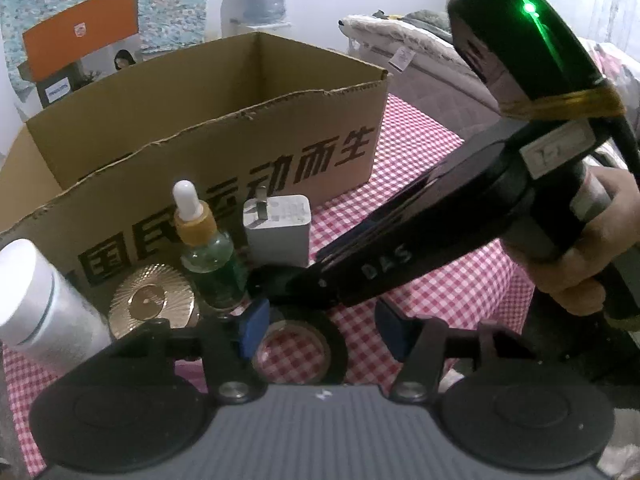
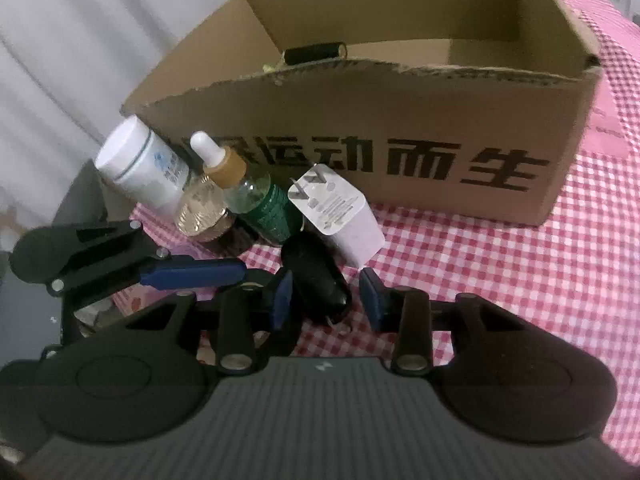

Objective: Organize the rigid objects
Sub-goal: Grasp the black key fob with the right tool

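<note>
Inside the cardboard box (image 2: pixel 400 92), one black cylinder (image 2: pixel 314 53) already lies; the white bottle (image 2: pixel 140 168), dropper bottle (image 2: pixel 256 196), white charger (image 2: pixel 340 216) and black oval object (image 2: pixel 316 276) remain on the table (image 2: pixel 500 280). Right gripper (image 2: pixel 326 300) straddles the oval object, unclosed; left gripper (image 1: pixel 320 332) open over a tape roll (image 1: pixel 296 350).

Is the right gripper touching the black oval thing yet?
Apart. The right wrist view shows the right gripper open around the black oval object, with checked cloth visible between it and the right finger.

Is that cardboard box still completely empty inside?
No. In the right wrist view a dark cylinder already lies inside the cardboard box, against its left end.
</note>
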### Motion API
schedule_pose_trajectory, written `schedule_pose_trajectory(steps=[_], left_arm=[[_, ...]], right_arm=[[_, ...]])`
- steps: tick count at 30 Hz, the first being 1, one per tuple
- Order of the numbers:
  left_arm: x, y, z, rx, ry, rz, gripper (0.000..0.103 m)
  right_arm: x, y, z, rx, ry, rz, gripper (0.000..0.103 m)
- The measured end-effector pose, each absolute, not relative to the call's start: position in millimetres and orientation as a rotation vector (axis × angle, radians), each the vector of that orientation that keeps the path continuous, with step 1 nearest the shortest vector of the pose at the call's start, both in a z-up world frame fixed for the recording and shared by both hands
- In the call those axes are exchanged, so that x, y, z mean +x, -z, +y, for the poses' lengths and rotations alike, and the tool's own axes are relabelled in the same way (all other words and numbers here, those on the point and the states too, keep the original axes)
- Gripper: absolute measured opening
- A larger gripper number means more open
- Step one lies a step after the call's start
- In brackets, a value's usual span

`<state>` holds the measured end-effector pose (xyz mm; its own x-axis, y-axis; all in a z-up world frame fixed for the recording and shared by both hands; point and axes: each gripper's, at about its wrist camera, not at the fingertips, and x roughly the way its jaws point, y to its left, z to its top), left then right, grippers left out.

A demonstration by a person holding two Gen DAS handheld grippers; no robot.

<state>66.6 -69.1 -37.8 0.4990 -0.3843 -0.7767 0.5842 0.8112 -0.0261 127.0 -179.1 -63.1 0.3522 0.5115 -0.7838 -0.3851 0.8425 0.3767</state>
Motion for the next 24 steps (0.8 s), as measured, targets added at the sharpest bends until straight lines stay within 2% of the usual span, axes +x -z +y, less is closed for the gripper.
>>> schedule_pose_trajectory(steps=[10, 24], left_arm=[[69.4, 39.1, -82.8, 0.254, 0.655, 0.886, 0.059], [63.1, 43.7, -101.8, 0.273, 0.706, 0.907, 0.060]], right_arm=[[122.4, 66.5, -185.9, 0.156, -0.590, 1.086, 0.021], [88.1, 67.9, -240.3, 0.275, -0.478, 1.081, 0.017]])
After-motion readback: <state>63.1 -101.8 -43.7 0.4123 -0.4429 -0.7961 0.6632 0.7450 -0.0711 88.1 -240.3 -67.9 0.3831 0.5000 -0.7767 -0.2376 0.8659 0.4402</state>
